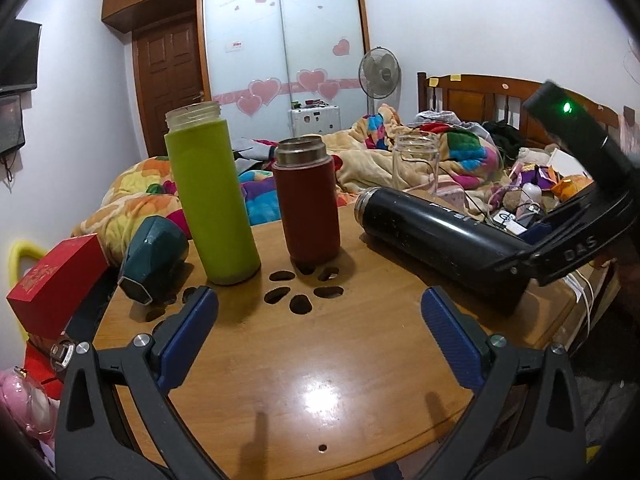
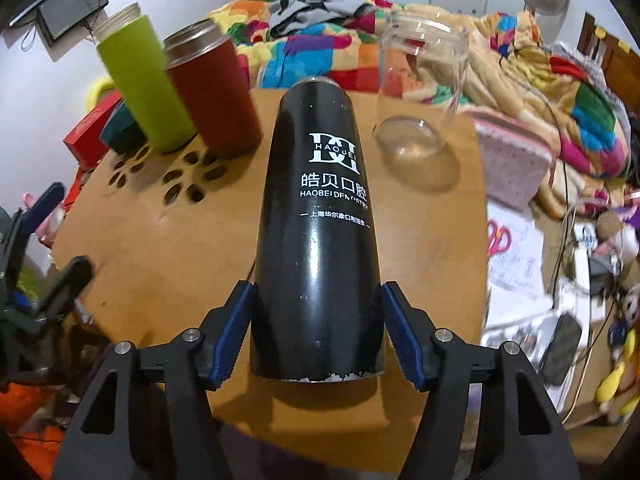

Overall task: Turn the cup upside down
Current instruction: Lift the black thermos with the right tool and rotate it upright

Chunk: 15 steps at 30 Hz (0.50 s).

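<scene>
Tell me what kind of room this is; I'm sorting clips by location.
Most likely a home bedroom: a bed with a wooden headboard and a colourful blanket sits behind the round wooden table, beside a sliding wardrobe with heart stickers.

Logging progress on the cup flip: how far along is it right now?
Done: the right gripper has its blue pads against the base end of the black flask, which appears lifted and tipped sideways over the wooden table. In hand: the turn itself, roughly halfway. Left: rotate it fully mouth-down and set it down. The left gripper is open and empty.
</scene>
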Motion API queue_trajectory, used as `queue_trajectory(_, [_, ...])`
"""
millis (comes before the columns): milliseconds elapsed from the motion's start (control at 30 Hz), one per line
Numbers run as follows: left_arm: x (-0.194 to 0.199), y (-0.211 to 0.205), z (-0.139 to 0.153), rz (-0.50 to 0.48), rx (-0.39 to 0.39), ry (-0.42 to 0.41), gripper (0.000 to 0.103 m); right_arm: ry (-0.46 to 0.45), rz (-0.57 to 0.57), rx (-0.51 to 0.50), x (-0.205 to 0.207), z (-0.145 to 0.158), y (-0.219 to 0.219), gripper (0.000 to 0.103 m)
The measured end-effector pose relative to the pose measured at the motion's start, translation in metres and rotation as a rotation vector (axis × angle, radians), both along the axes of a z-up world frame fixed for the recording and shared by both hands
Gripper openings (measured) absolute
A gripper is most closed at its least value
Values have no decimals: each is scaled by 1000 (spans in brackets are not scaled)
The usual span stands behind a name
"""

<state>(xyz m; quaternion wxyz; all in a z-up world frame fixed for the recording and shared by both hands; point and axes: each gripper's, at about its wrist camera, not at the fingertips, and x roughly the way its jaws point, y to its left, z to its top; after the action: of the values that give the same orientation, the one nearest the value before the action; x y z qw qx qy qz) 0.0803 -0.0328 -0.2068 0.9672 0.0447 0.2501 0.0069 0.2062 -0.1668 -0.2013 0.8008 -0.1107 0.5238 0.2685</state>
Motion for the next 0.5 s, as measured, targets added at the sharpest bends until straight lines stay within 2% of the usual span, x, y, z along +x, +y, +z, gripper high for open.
queue_trajectory(200, [-12,-9,-4,-40,50,-16,103,92,2,0,-33,5,-2,61])
queue_trajectory(500, [-16,-27,-6,-120,87,-51,103,34,92,-4,-66,50,17,61])
